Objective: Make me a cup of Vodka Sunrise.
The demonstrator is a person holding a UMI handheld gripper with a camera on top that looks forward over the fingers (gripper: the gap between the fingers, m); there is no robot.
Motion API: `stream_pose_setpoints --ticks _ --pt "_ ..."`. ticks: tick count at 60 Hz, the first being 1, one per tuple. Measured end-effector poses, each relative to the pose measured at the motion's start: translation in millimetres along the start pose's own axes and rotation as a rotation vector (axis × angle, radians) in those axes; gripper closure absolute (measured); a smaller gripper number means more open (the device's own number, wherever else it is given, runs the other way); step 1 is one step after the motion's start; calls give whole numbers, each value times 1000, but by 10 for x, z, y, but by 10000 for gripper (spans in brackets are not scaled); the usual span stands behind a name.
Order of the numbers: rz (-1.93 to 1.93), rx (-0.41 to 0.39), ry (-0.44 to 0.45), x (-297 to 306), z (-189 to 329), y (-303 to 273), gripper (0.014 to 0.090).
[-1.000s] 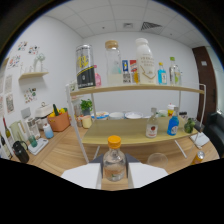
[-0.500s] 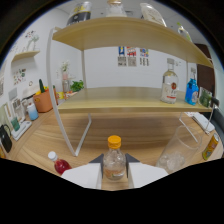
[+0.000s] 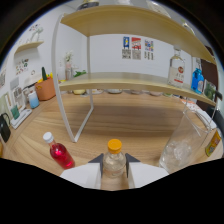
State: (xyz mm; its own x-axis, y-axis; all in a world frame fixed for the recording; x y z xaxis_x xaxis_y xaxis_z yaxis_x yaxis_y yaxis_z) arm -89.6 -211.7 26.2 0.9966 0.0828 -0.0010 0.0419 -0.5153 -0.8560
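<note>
Progress looks early: glass (image 3: 176,152) w/ ice stands on the wooden table (image 3: 125,122), at approx 2 o'clock from the fingers, and as far as can be seen holds ice only, no liquid colour. So ice is likely done; vodka, juice and the red syrup prob all still to go.

Gripper (image 3: 114,167) is clamped on a clear bottle w/ orange cap (image 3: 114,159): both fingers press its sides just below the shoulder, closed down to bottle width, cap sticking up above them. Bottle looks upright, not yet tipped. Contents clear, label not readable, so can't say if it's the vodka.

Small bottle of red liquid w/ white cap (image 3: 58,152), prob grenadine, rests tilted on the table at approx 10 o'clock from the fingers, near but not touching. Beyond, at 12 o'clock, a two-tier shelf (image 3: 130,82) w/ a clear bottle (image 3: 176,70) and a blue bottle (image 3: 197,81) at its 2 o'clock end.

Next, judging by layout: carry held bottle over to the glass and pour.
</note>
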Motion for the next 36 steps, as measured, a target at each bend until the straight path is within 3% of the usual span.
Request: stream_pose_setpoints --ticks 5,9,15,26,36 --pt "-1 -28 -15 -6 -11 70 640" --pt "-12 -49 -19 8 -44 88 471" --pt "-39 -9 -48 -13 -236 -99 187" --pt "-85 94 -66 86 -849 -594 188" --pt "0 106 -44 424 -1386 -676 188"
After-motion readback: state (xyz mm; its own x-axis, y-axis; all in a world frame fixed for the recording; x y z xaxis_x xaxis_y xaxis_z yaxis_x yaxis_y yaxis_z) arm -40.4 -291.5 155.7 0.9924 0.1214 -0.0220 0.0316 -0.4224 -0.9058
